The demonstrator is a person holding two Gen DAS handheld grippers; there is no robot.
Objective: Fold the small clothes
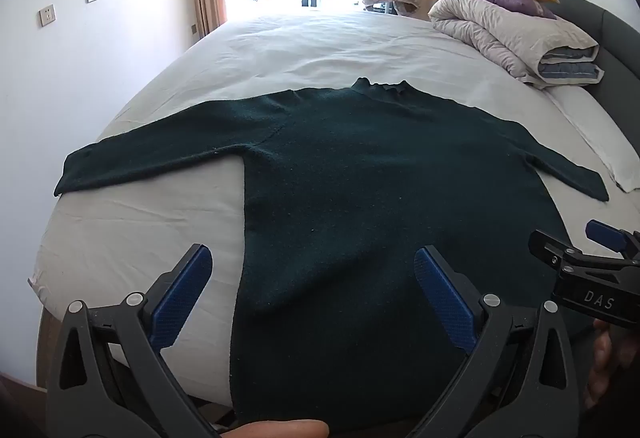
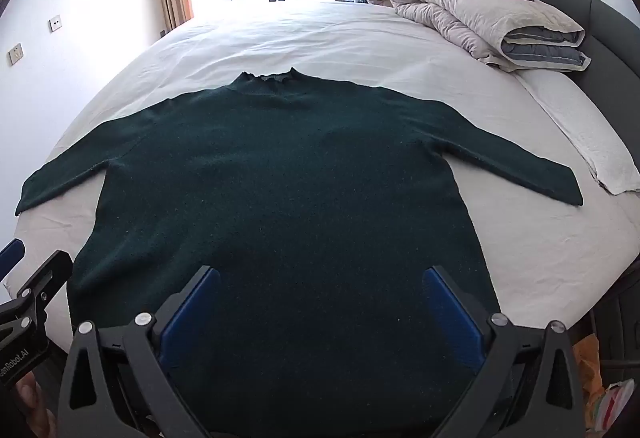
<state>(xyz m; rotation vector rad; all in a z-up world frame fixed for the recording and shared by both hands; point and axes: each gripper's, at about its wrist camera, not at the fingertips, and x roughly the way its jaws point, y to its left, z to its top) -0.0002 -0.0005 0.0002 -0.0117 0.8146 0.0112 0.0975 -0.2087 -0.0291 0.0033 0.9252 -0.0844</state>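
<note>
Dark green sweater [image 2: 280,198] spread flat on the bed [image 2: 340,34], both my tongs over its hem.

My left tongs [image 1: 312,258] gape wide, holding nothing, one blue pad over the white sheet and the other over the sweater's body. My right tongs [image 2: 322,278] are spread wide too, empty, both pads above the knit. Sleeves reach out to either side, collar pointing at the window; a folded duvet [image 2: 484,26] sits far right.
</note>
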